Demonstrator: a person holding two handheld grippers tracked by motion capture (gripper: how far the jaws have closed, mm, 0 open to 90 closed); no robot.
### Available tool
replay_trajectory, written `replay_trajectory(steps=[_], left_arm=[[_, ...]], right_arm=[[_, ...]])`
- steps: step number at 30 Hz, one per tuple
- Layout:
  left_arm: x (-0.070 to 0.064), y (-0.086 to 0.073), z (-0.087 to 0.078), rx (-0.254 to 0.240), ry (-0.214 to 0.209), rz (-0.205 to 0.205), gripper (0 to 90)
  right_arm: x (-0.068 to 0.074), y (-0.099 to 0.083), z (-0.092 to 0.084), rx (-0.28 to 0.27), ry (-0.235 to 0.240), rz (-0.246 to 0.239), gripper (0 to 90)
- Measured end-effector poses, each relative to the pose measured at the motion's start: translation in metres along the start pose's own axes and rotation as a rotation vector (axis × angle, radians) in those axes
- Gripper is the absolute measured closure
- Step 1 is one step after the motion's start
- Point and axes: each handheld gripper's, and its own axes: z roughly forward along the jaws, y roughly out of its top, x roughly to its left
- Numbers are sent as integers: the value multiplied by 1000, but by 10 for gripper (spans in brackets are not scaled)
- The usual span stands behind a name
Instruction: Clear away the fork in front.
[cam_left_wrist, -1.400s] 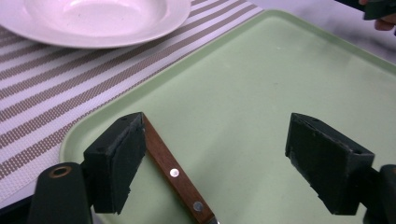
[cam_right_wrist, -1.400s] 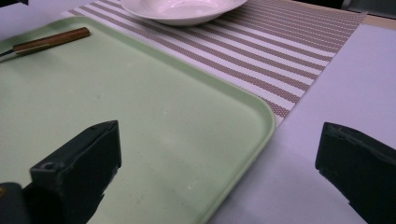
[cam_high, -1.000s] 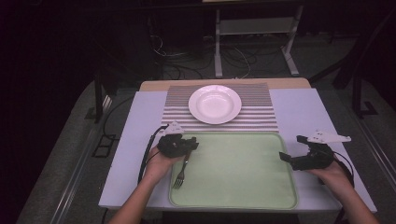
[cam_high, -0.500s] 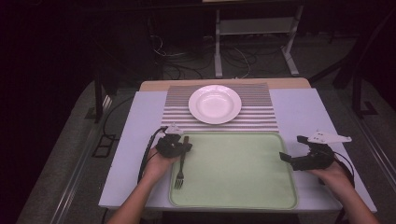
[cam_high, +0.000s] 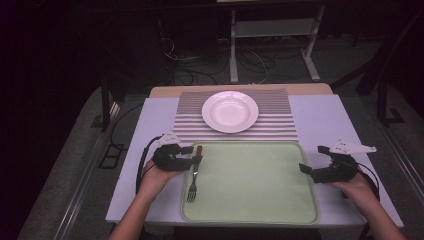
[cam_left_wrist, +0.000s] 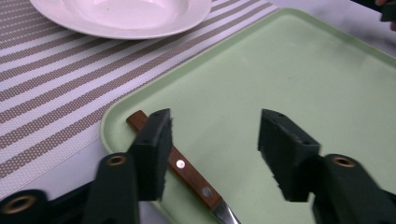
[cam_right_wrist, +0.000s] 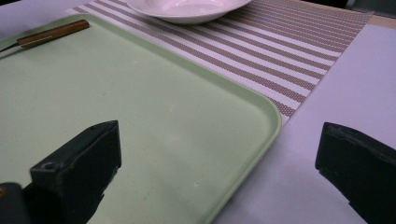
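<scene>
- Fork: lying along the left edge of the green tray; wooden handle pointing toward the far side, tines toward the person; the handle end is sitting just inside the tray's far left corner.
- Left gripper: hovering at the fork's handle, held in the person's left hand; its jaws have just been opening and are now standing apart; in the left gripper view the handle is passing under the left jaw, with nothing pressed between the pads.
- Right gripper: resting at the tray's right edge in the person's right hand; jaws spread wide, straddling the tray's rim, gripping nothing.
- Plate: white, sitting on the striped mat beyond the tray; well apart from the fork.
- Table: pale top, carrying the mat and the tray.
</scene>
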Motion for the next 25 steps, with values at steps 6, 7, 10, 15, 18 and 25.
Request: replay_trajectory(steps=[6, 7, 10, 15, 18, 25], left_arm=[[-2, -6, -17, -39, 11, 25, 276], [-2, -9, -18, -50, 15, 22, 276], [-1, -20, -20, -83, 27, 13, 147], [-1, -27, -21, -72, 57, 37, 8], [-1, -28, -21, -75, 64, 49, 0], [1, -29, -21, -67, 64, 46, 0]], right_arm=[[1, 0, 1, 4, 6, -3, 5], [1, 0, 1, 4, 6, -3, 5], [3, 0, 1, 7, 12, -9, 5], [3, 0, 1, 9, 19, -14, 5], [4, 0, 2, 10, 27, -16, 5], [5, 0, 2, 15, 41, -22, 5]])
